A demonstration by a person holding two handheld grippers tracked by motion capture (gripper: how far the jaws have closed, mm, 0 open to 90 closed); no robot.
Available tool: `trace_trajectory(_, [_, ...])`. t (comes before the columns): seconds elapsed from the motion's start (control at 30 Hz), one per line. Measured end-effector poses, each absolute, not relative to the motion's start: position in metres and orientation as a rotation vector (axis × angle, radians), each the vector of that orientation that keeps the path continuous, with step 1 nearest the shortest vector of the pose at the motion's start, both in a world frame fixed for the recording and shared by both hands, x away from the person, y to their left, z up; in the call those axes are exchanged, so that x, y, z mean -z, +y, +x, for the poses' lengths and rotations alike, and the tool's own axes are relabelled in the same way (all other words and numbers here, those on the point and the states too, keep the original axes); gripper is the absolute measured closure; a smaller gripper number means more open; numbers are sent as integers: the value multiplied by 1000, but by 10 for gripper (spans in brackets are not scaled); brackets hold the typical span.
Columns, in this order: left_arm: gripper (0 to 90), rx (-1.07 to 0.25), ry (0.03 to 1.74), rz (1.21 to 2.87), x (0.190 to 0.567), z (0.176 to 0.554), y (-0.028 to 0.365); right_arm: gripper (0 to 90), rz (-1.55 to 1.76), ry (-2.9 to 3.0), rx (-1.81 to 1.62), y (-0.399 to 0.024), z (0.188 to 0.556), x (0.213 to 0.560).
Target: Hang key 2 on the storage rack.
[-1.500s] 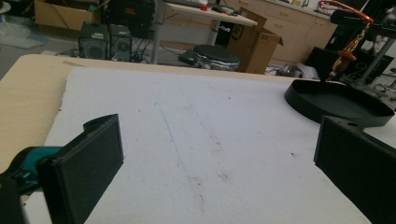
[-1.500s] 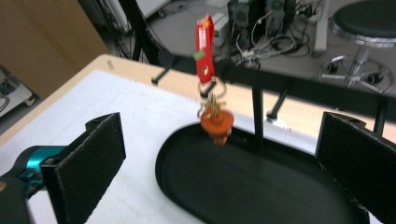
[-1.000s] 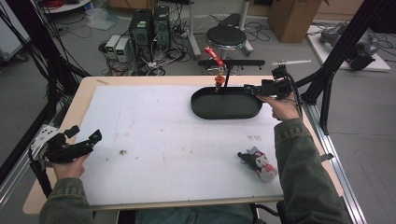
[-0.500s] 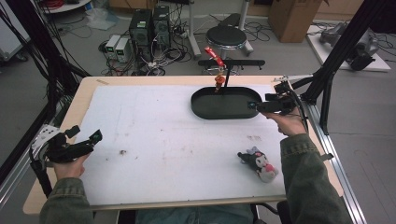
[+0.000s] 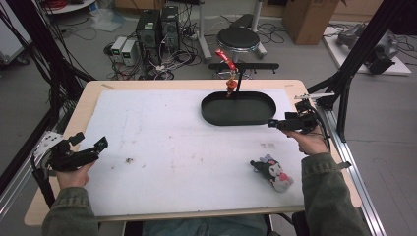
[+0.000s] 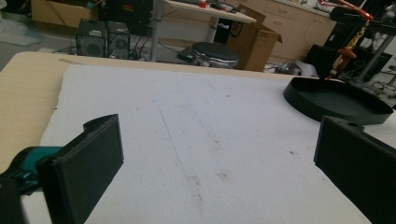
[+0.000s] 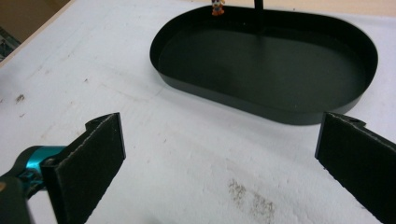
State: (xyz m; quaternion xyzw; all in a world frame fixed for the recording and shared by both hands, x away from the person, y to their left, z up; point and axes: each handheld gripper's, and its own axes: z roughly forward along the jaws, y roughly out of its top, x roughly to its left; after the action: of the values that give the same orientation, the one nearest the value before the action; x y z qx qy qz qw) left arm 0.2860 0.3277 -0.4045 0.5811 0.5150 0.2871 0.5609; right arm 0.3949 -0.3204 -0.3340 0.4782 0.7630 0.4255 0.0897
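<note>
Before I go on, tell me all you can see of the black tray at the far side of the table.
The black tray is a shallow oval with a low upright wall, dark and matt, perhaps metal or plastic. It lies flat on the white mat, toward the far right. Nothing lies in it. A thin black post rises at its far edge, where a small orange figure hangs. The right gripper, jaws open, hovers just off its near right rim without touching.

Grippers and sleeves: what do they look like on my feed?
Both sleeves are olive-green fabric. The left claw and the right claw are black, each with two flat rectangular black jaws; a teal metal part sits at the jaw base. The left one carries a grey plate.
</note>
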Motion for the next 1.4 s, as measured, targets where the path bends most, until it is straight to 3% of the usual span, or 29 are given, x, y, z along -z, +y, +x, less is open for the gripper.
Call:
trace_trajectory(0.8, [17, -671, 1214, 1368, 404, 286, 328, 5, 1396, 2463, -1084, -316, 350, 384])
trace_trajectory(1.4, [18, -666, 1215, 1356, 404, 286, 328, 5, 1355, 2581, -918, -312, 315, 402])
